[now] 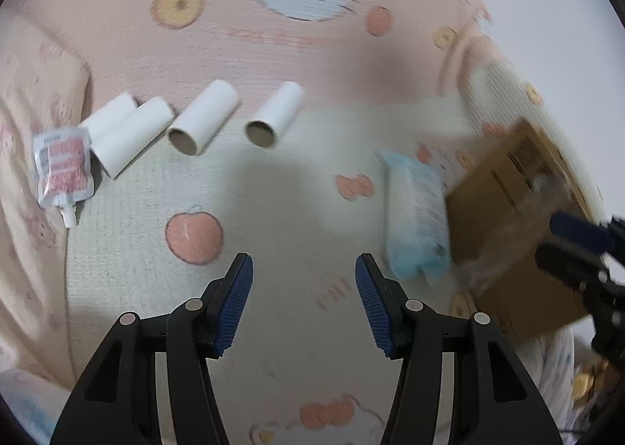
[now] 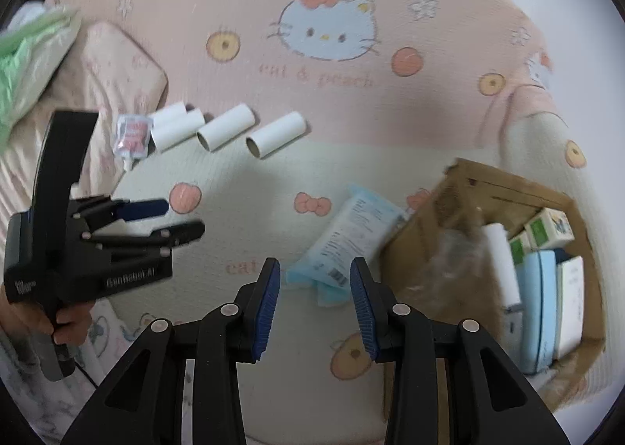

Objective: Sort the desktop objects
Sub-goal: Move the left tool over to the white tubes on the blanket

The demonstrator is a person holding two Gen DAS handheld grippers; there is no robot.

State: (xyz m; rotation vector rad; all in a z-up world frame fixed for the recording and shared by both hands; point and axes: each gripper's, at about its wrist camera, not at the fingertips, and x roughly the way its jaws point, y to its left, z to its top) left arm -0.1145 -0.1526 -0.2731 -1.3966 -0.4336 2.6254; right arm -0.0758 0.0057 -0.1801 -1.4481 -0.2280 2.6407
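Left claw (image 1: 304,298) apart, empty; right claw (image 2: 315,302) apart above blue packet (image 2: 343,242) (beside cardboard box (image 2: 425,245)).

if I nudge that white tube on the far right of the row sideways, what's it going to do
The rightmost white tube lies on its side, so a sideways push would probably roll it. It looks like a hollow cardboard core, open-ended, so likely very light and crushable under a hard squeeze. The soft bedding may slow its roll.
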